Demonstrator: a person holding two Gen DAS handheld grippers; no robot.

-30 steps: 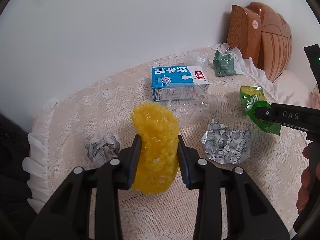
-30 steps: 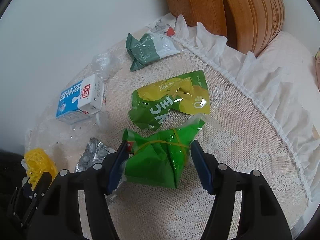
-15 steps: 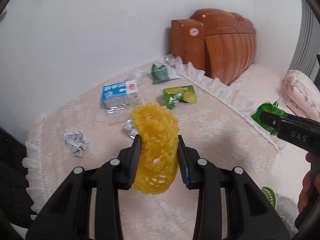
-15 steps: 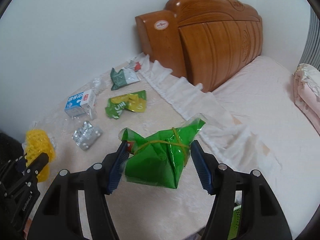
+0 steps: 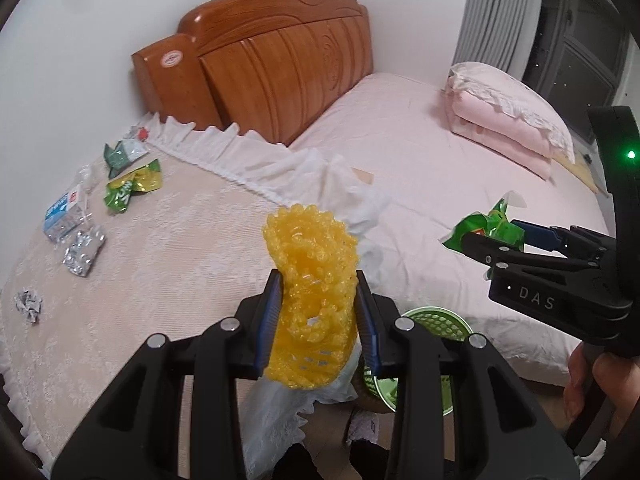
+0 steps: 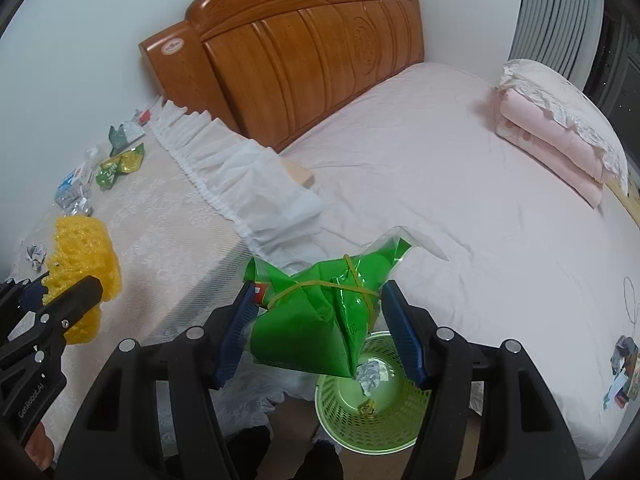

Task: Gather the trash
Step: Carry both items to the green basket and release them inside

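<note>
Above the green basket (image 6: 372, 400) at six o'clock, right hand-held gripper (image 6: 320, 320) pinches a light, crinkly green bag (image 6: 320, 316); left hand-held gripper (image 5: 316, 316) squeezes soft yellow foam net (image 5: 314, 300).

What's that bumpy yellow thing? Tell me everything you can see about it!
The bumpy yellow thing looks like a soft foam net sleeve, the kind wrapped around fruit. It is bright yellow, covered in little bubbly knobs, with small holes through it. It stands roughly upright, squeezed flat between the two blue-padded fingers of the left gripper, its rounded top poking above them. It is lifted off the lace-covered table, and nothing else touches it.
</note>
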